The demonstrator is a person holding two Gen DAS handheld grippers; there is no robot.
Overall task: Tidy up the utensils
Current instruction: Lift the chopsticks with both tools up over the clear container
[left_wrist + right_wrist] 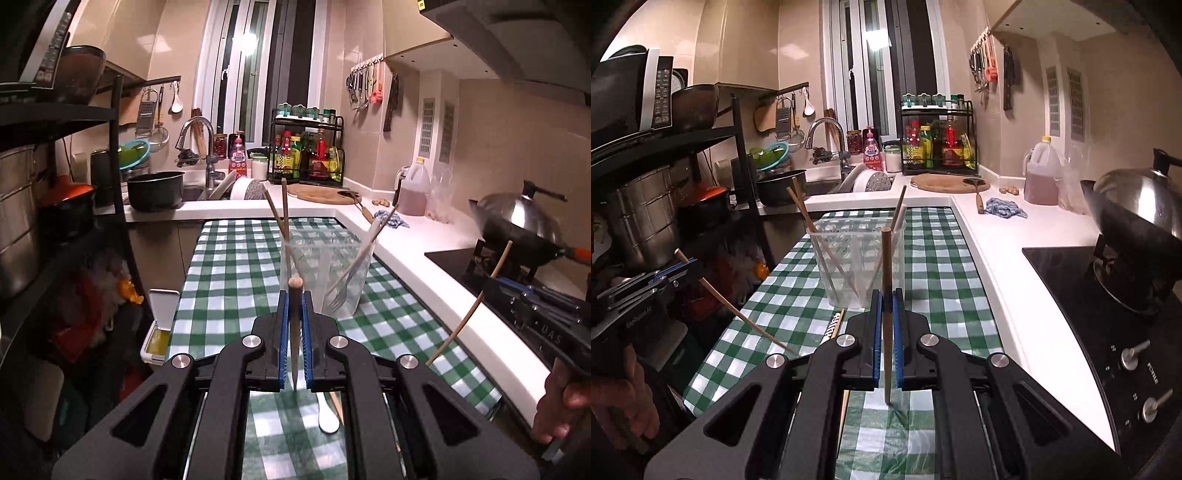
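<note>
Two wooden chopsticks are being carried, one per tool: the left tool (295, 306) is clenching a slim wooden chopstick (294, 332), the right tool (886, 306) another (886, 295), both near the clear plastic cup (325, 273) on the green-checked tabletop (229, 266). Loading appears underway; next, each stick needs lifting over the rim and releasing. One white spoon (327, 415) is lying below.

A clear plastic square cup (328, 273) stands upright holding two wooden chopsticks (284, 210), a fork (341, 291); each gripper clamps one chopstick.
</note>
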